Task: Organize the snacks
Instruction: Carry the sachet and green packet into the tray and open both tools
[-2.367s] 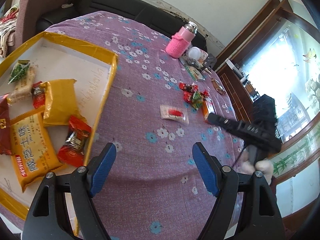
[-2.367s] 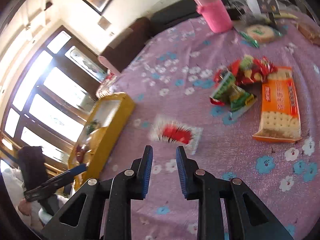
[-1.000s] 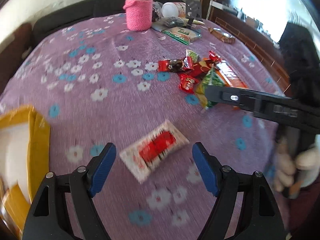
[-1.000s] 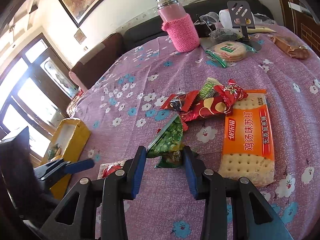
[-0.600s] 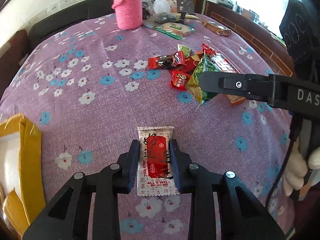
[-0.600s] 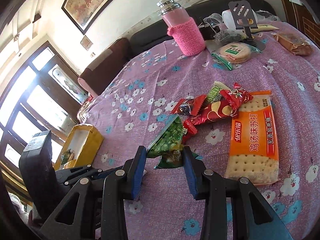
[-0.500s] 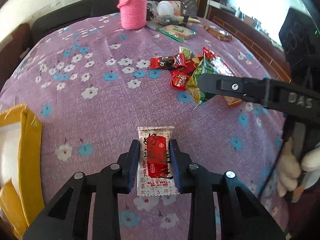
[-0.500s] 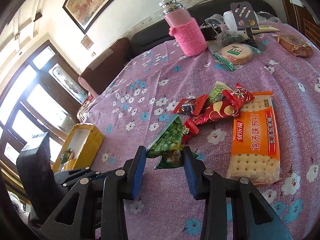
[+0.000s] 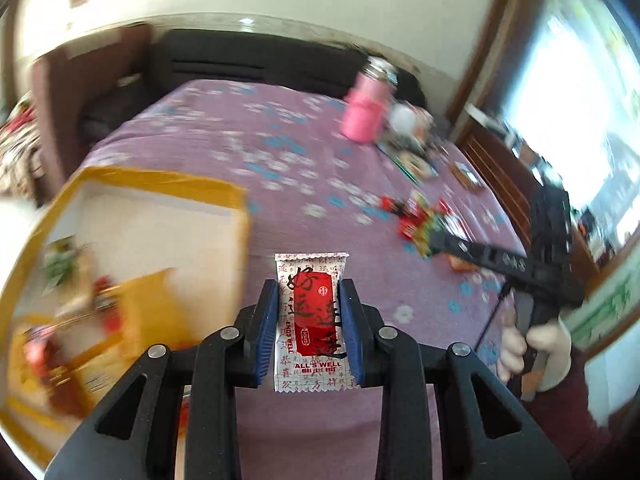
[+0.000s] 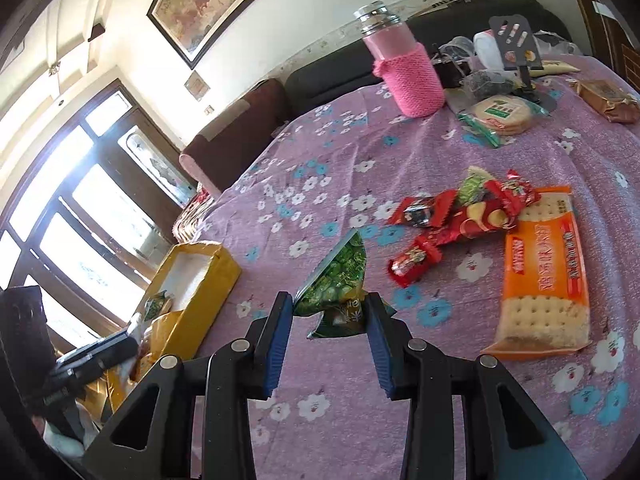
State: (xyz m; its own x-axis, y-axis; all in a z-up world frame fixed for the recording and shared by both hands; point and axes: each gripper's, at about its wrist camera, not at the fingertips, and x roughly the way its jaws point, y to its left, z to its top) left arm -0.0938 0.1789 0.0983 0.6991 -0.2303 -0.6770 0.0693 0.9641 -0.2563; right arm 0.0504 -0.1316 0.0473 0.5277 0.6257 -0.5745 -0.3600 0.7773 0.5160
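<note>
My left gripper [image 9: 309, 300] is shut on a white and red snack packet [image 9: 310, 312], held above the purple flowered tablecloth [image 9: 280, 184] just right of the yellow-rimmed box [image 9: 236, 216]. Blurred snacks lie in that box. My right gripper [image 10: 328, 308] is shut on a green snack bag [image 10: 338, 276], lifted off the cloth. In the right wrist view, red candy wrappers [image 10: 452, 224] and an orange cracker pack [image 10: 544, 268] lie ahead to the right, and the box [image 10: 212, 276] sits at the left. The right gripper [image 9: 436, 240] also shows in the left wrist view.
A pink knit-sleeved bottle [image 10: 408, 72] stands at the far side with a round biscuit pack [image 10: 500, 114], a brown wrapped snack [image 10: 606, 98] and a phone stand [image 10: 516, 44]. A dark sofa [image 10: 320, 76] runs behind the table. A person's hand [image 9: 536, 344] grips the right tool.
My left gripper closed on the white and red packet, lifted it and swung left toward the yellow box. My right gripper kept hold of the green bag and barely moved.
</note>
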